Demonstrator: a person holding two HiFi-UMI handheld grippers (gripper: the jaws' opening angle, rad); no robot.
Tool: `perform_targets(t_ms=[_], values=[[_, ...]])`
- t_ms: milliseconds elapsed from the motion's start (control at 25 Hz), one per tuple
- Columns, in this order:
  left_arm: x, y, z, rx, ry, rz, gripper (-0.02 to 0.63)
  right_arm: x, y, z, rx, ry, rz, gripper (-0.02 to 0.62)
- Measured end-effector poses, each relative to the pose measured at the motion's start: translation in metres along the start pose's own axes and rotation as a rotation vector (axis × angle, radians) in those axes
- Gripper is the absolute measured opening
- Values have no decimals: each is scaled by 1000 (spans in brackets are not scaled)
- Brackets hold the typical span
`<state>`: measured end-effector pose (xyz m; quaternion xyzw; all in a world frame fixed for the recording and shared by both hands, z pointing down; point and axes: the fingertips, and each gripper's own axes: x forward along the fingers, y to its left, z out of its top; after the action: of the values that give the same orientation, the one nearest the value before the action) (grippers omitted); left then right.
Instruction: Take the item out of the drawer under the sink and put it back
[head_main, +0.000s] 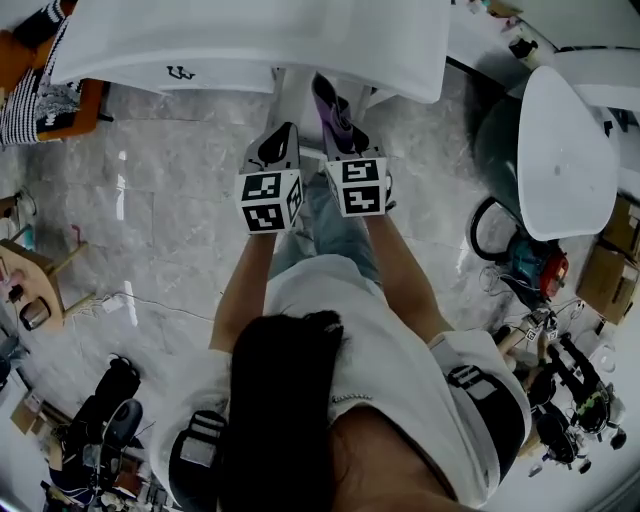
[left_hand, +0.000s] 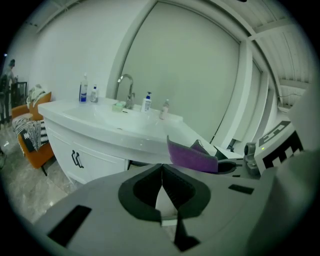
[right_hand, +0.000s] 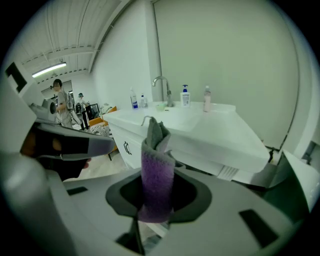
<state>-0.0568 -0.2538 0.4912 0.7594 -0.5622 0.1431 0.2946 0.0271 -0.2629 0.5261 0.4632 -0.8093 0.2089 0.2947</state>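
Note:
My right gripper (head_main: 343, 135) is shut on a purple and grey cloth (head_main: 327, 98), which stands up out of its jaws (right_hand: 156, 165) in the right gripper view. Close to its left, my left gripper (head_main: 283, 135) has its jaws shut with nothing between them (left_hand: 162, 172). Both point down and forward at the front of the white sink cabinet (head_main: 250, 45). From the left gripper view the cloth (left_hand: 192, 156) shows to the right, just under the basin's edge. A cabinet front with a black handle (left_hand: 76, 159) lies left of both grippers. I cannot tell whether a drawer stands open.
The basin top carries a tap (left_hand: 127, 90) and several bottles (left_hand: 84, 90). An orange chair with a striped cloth (head_main: 40, 95) stands to the left. A white toilet (head_main: 560, 150), a red tool (head_main: 540, 270) and boxes are at the right. People stand far back (right_hand: 62, 105).

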Motion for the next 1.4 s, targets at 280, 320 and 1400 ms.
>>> perform_targets(t_ms=[280, 320, 1400], values=[[31, 20, -24, -46, 52, 61, 5, 31, -6, -19, 31, 46, 23, 106], [36, 22, -26, -42, 58, 64, 5, 36, -7, -21, 37, 49, 24, 106], [128, 65, -92, -100, 204, 90, 5, 151, -22, -88, 53, 173, 79, 106]])
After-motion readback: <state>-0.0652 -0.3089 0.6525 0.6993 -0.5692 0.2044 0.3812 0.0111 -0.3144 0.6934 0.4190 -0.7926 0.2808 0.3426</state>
